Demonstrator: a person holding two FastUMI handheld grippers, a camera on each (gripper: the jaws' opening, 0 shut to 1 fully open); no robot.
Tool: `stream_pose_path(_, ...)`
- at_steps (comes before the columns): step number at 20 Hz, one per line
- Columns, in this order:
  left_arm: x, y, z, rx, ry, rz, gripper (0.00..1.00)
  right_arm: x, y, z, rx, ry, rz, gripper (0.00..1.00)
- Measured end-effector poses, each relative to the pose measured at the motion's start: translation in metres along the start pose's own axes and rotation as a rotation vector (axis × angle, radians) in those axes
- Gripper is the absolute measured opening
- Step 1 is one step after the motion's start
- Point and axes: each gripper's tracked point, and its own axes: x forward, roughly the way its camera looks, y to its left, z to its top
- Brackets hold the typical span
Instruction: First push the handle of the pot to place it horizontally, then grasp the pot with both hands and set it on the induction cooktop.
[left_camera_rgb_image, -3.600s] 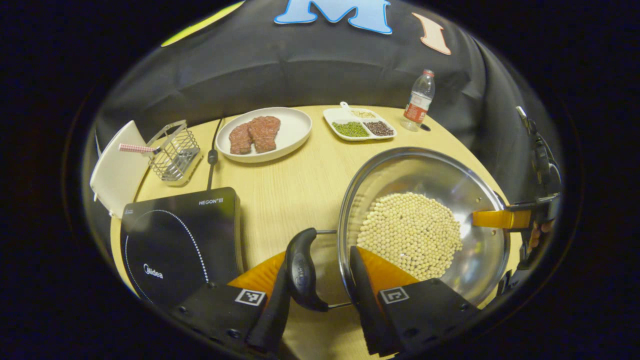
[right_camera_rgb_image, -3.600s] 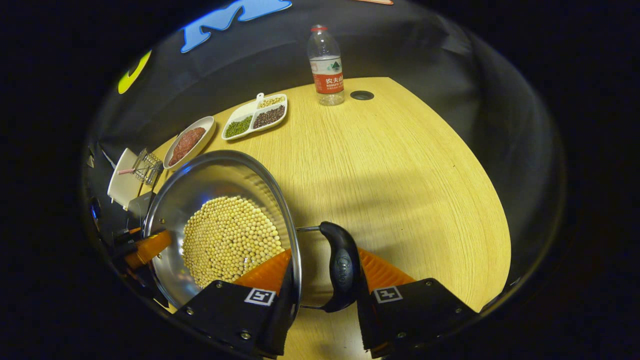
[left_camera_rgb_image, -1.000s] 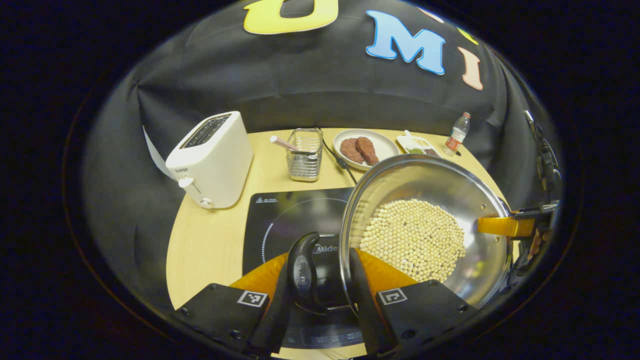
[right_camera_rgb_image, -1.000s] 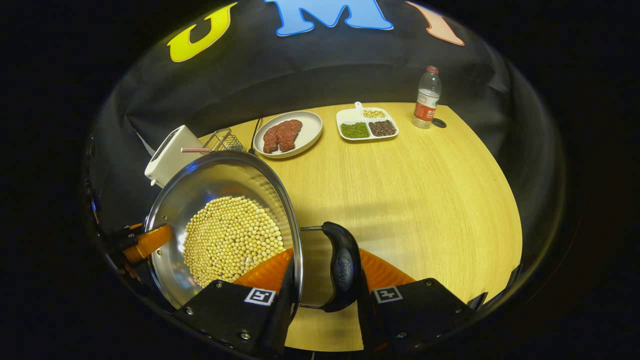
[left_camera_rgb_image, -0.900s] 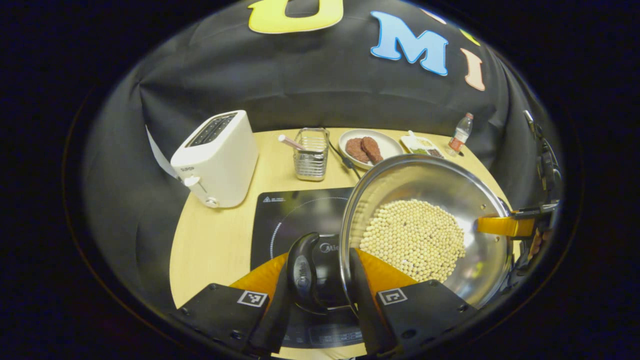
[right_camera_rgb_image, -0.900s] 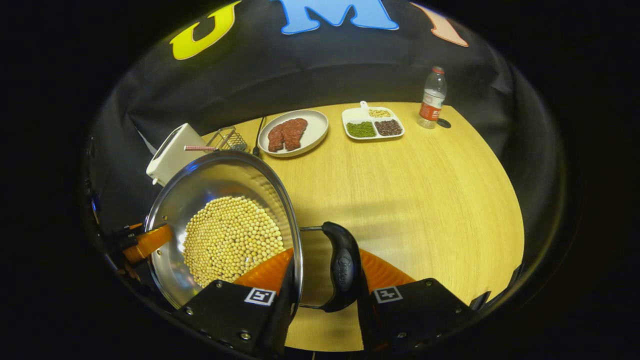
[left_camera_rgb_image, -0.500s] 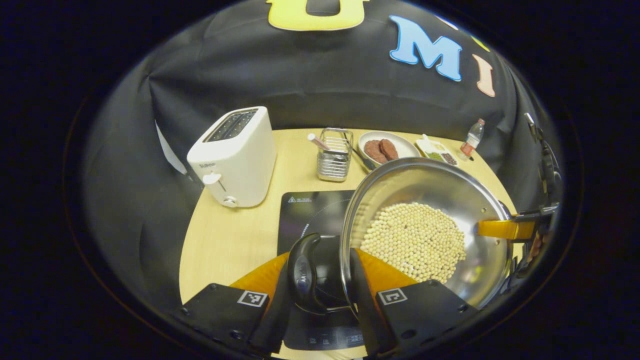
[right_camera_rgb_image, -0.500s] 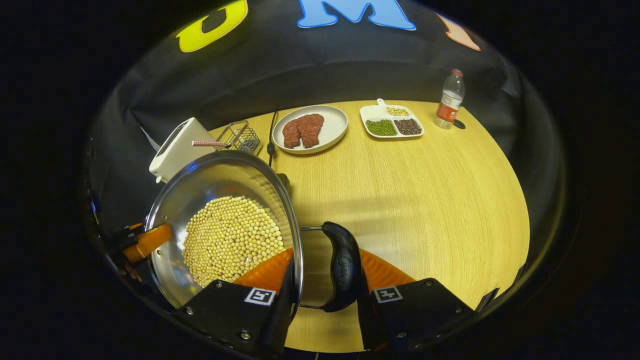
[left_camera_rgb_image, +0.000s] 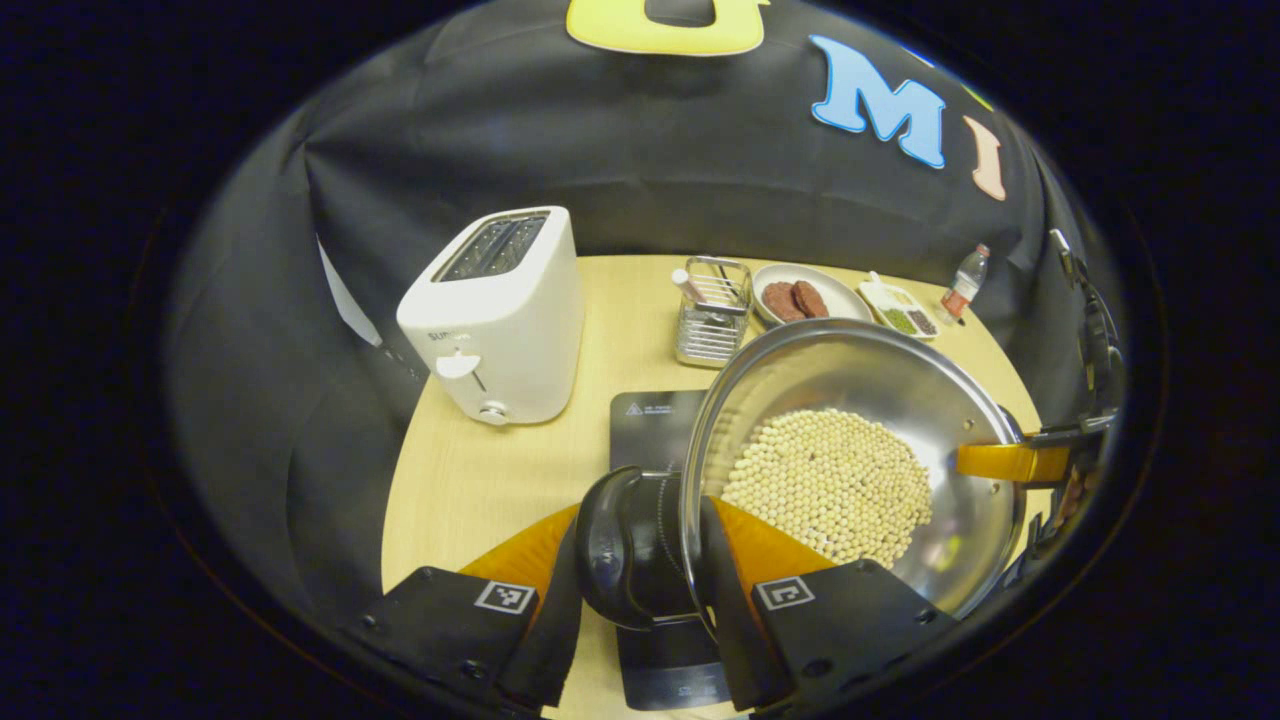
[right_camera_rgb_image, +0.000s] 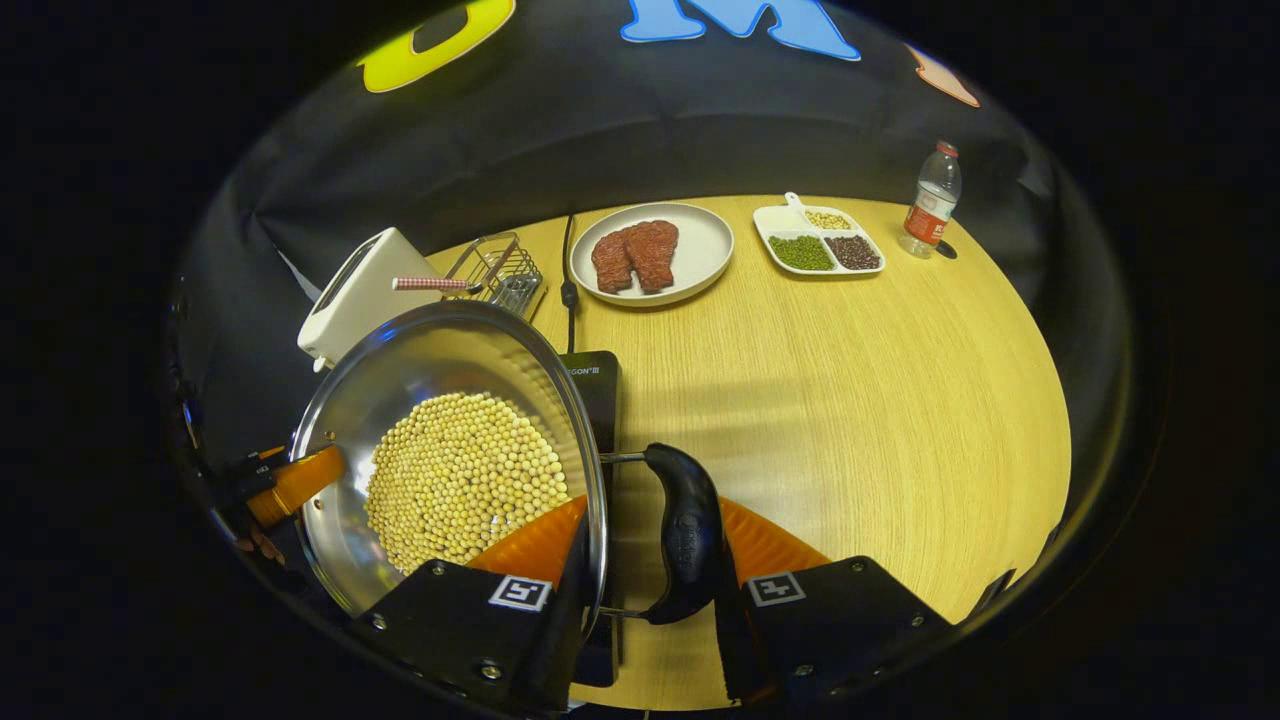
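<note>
One steel pot (left_camera_rgb_image: 860, 400) full of soybeans (left_camera_rgb_image: 828, 482) hangs above the black induction cooktop (left_camera_rgb_image: 650, 420), carried by its two black side handles. The left gripper (left_camera_rgb_image: 640, 560) is clamped over the rim and one handle (left_camera_rgb_image: 605, 545); the right gripper (right_camera_rgb_image: 645, 560) is clamped over the rim and the opposite handle (right_camera_rgb_image: 688, 535). Behind the cooktop stand one white toaster (left_camera_rgb_image: 500, 315) and one wire basket (left_camera_rgb_image: 712, 312), then one plate (right_camera_rgb_image: 700, 255) with two meat pieces, one three-part bean dish (right_camera_rgb_image: 820, 240) and one water bottle (right_camera_rgb_image: 930, 200). The wooden table (right_camera_rgb_image: 860, 400) lies bare right of the pot.
</note>
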Motion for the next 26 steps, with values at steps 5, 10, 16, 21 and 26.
stream_pose_path(5, 0.013, 0.015, 0.000, -0.006, 0.011, -0.004, 0.66, 0.014, 0.013, 0.002, 0.000, 0.012, -0.011, 0.56)
stream_pose_path(10, 0.024, 0.021, 0.002, -0.002, 0.017, -0.014, 0.66, 0.027, 0.018, 0.001, 0.015, 0.015, -0.019, 0.56)
stream_pose_path(16, 0.040, 0.023, -0.002, -0.008, 0.024, -0.026, 0.63, 0.031, 0.018, 0.000, 0.028, 0.021, -0.031, 0.57)
stream_pose_path(21, 0.042, 0.027, -0.001, -0.022, 0.016, -0.033, 0.66, 0.033, 0.017, -0.001, 0.023, 0.013, -0.032, 0.56)
stream_pose_path(26, 0.044, 0.027, -0.001, -0.033, -0.003, -0.048, 0.66, 0.036, 0.018, -0.001, 0.032, 0.005, -0.028, 0.57)
